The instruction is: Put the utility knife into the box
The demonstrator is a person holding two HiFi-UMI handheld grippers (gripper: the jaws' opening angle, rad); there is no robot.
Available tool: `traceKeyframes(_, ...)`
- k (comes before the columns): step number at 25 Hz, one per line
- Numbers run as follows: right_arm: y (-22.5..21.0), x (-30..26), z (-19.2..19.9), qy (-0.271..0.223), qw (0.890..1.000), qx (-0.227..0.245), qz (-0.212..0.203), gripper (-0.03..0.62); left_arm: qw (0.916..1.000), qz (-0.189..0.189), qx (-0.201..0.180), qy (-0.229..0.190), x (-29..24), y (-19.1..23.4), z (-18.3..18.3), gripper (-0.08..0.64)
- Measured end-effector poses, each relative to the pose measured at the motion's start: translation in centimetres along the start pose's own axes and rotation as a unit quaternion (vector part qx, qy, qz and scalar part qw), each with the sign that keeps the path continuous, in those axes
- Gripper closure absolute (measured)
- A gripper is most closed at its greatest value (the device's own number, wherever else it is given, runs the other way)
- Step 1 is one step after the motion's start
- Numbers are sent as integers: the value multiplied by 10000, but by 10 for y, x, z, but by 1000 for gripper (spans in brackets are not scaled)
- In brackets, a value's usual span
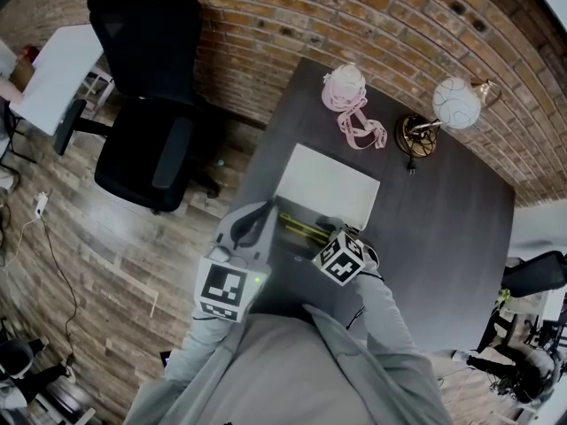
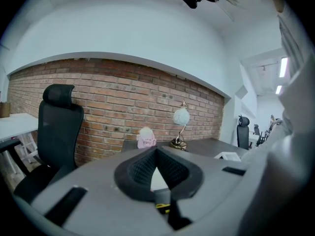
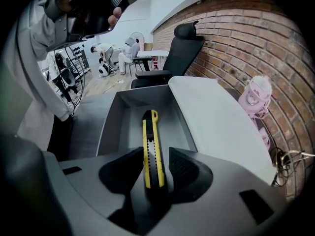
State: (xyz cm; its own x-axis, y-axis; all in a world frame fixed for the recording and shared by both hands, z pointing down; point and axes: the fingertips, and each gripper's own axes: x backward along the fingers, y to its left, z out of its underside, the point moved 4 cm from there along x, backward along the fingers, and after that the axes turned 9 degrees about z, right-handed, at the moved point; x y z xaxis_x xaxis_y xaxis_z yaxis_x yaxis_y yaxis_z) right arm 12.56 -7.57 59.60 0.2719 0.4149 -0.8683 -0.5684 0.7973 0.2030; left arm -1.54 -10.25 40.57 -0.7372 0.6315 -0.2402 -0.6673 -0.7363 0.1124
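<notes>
— Now, talk me through it, biggest first.

— Dark bench (image 1: pixel 443 237) fills most of my head view. Brick wall (image 1: pixel 372 16) runs behind it, and a black office chair (image 1: pixel 146 104) sits off on the wooden floor (image 1: pixel 106 237) to my left.

— And on the bench?

— The box (image 3: pixel 110 127), grey and open, right in front of me, with its white lid (image 1: pixel 328 184) lying flat on the far side. Well beyond it, near the wall, there's a lamp (image 1: pixel 456 103) with a round white shade and a pink thing (image 1: pixel 345 91) trailing a strap.

— The utility knife?

— Yellow and black, the utility knife (image 3: pixel 151 146) lies lengthways between the jaws of my right gripper (image 3: pixel 155 156). Its far end reaches out over the inside of the box. Those jaws stand wide, and I see a sliver of gap beside the knife, so the pads aren't pinching it. Whether it rests on the box bottom, I can't tell.

— Left side?

— My left gripper (image 2: pixel 156 154) sits just beside the box's left edge, jaws together at the tips, nothing in them.
</notes>
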Motion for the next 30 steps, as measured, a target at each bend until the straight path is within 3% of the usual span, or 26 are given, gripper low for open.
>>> traceKeyframes(9,-16,42,-11,-599,9957,-616,345,439,9998,96,-139,-70,3,-5,-10,540)
traceKeyframes(15,-38,94,-28,-1510,9765,-1278,860,439,9994,226,-229,-147,1,-11,-18,540)
traceKeyframes(21,-53,154,-43,-2471,9416,-1867,1324,439,9985,401,-301,-201,1,-21,-27,540)
traceKeyframes(30,-54,233,-50,-3783,8685,-2727,1683,460,9964,692,-371,-303,2,-37,-36,540)
